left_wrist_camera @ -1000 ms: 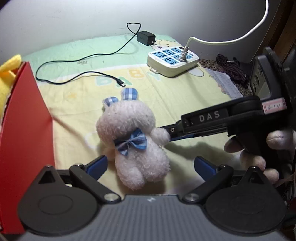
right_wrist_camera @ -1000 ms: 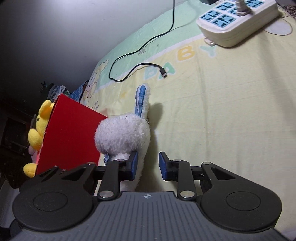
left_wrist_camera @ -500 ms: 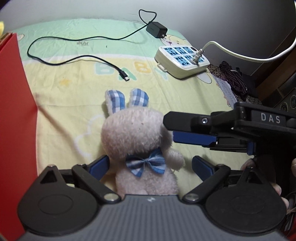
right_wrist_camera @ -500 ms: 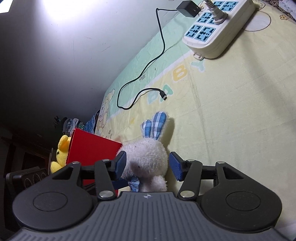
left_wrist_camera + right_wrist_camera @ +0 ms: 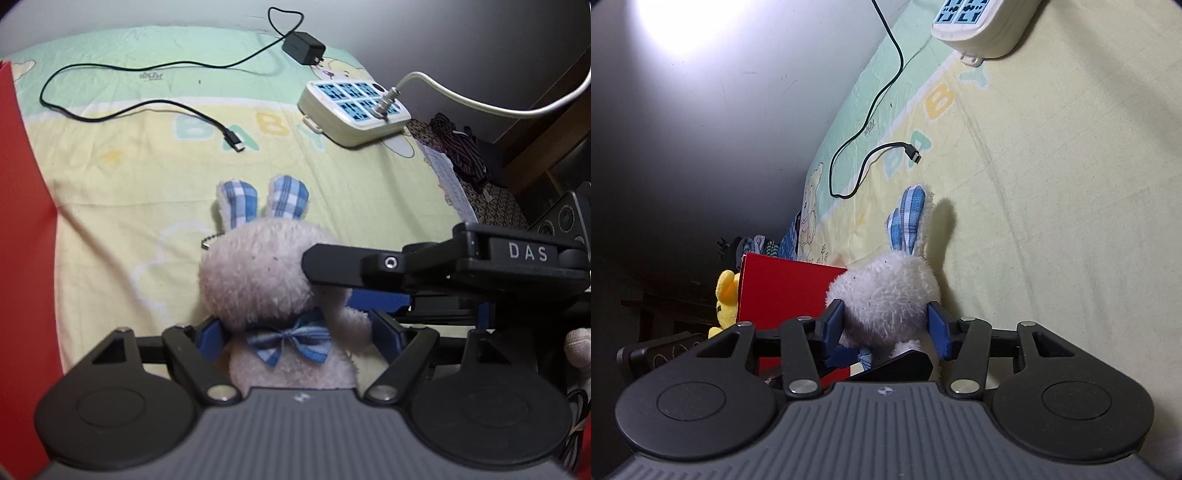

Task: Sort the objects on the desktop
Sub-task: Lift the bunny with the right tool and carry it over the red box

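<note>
- Two grippers converge on one white plush rabbit (image 5: pixel 258 273), which sits on the baby-print sheet (image 5: pixel 122 177) just beside the red box (image 5: pixel 22 229), its checked ears pointing away toward the charger cable.
- The left gripper (image 5: pixel 301 328) straddles the rabbit's body at bow-tie level, blue pads spread on either side. Whether they touch the fur I cannot tell, but they are not pressing it in.
- The right gripper (image 5: pixel 888 325) comes in from the rabbit's side and brackets its head, with one finger lying across the head in the left view. The jaws stand apart, pads at or near the fur and not visibly squeezing — so neither tool appears to have a firm hold yet.
- A double approach likely suits a soft, round toy: the head gives one gripper a full handful while the other steadies the body against rolling.
- A yellow plush toy (image 5: pixel 726 302) pokes out beyond the red box, on its far side from the rabbit, which suggests the box collects soft toys and the rabbit is bound there.
- The charger cable (image 5: pixel 147 107) and the power strip (image 5: pixel 351 110) lie well beyond the rabbit's ears, apart from it and untouched — probably later items to sort.
</note>
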Available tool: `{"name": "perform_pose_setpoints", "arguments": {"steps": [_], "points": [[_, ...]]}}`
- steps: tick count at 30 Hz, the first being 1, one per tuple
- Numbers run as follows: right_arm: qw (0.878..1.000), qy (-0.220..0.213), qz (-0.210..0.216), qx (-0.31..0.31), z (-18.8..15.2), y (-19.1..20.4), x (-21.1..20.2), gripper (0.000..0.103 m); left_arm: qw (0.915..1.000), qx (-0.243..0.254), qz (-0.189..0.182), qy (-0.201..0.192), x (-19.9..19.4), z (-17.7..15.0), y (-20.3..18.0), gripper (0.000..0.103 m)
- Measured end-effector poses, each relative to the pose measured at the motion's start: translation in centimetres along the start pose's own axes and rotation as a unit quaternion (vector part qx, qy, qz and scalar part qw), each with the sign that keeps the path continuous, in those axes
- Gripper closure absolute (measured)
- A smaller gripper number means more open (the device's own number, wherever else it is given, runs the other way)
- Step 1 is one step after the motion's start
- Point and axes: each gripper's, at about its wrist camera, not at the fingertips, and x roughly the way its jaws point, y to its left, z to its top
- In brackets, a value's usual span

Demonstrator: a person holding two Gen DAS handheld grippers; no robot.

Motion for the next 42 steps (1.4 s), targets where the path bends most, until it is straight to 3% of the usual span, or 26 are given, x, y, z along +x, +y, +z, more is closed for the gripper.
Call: {"name": "perform_pose_setpoints", "arguments": {"steps": [13,22,30,36,42], "points": [[0.997,-0.071,-0.023,0.0,-4.7,2.0,-8.0,0.052,0.9951,0.083,-0.053,0.0,-2.7,-2.5,-5.9,0.023],[0.989,-0.136,-0.009,-0.051,-8.5,8.0,-11.2,0.052,0.986,0.126,-0.084,-0.069,-10.3,-3.5,-6.5,0.023],[0.981,-0.148,0.031,-0.118,-11.5,15.7,-8.6,0.052,0.9772,0.126,-0.074,-0.153,-19.1,-3.9,-2.4,0.022],[0.977,-0.118,0.07,-0.163,-13.0,20.5,-3.5,0.05,0.9709,0.113,-0.028,-0.21,-24.4,-4.3,2.5,0.02],[0.975,-0.086,0.098,-0.182,-13.0,23.6,2.9,0.051,0.9701,0.078,0.015,-0.23,-27.2,-4.5,8.0,0.02]]}}
